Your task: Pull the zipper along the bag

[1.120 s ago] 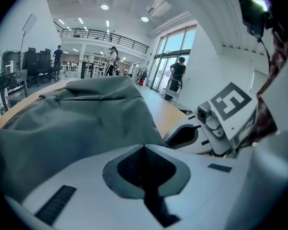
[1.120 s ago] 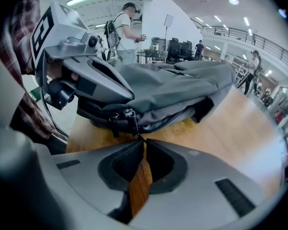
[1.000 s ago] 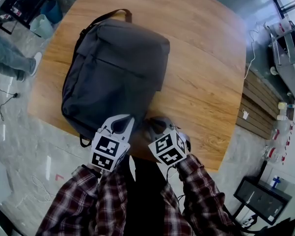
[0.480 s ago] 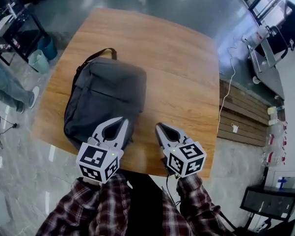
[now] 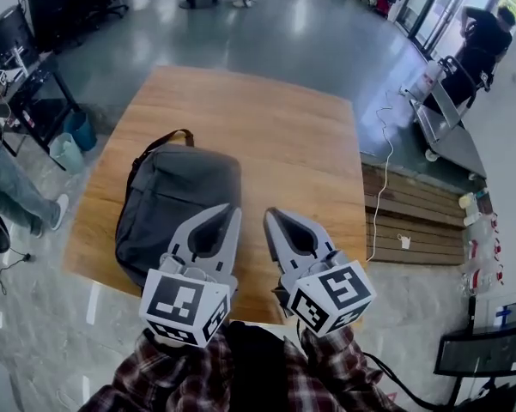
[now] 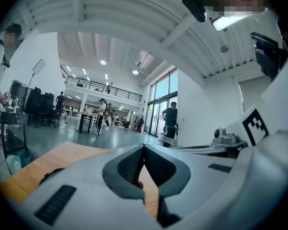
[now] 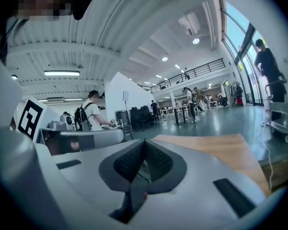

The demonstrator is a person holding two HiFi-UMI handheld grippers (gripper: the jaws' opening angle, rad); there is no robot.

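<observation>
A dark grey backpack (image 5: 179, 197) lies flat on the left half of a wooden table (image 5: 292, 144), its carry handle (image 5: 173, 136) at the far end. Both grippers are held high above the table's near edge, apart from the bag. My left gripper (image 5: 232, 210) overlaps the bag's near right corner in the head view; its jaws are shut with nothing between them (image 6: 144, 146). My right gripper (image 5: 271, 214) hangs over bare wood beside it, also shut on nothing (image 7: 144, 142). No zipper pull shows in any view.
A wooden platform (image 5: 412, 213) with a white cable (image 5: 385, 170) lies right of the table. A blue bin (image 5: 69, 153) and a desk (image 5: 26, 93) stand at the left. A person (image 5: 485, 37) stands by a trolley (image 5: 442, 101) at the far right.
Both grippers have lifted up and away from the bag's near edge and now point level across the room. The head camera has pulled back, so the bag looks smaller.
</observation>
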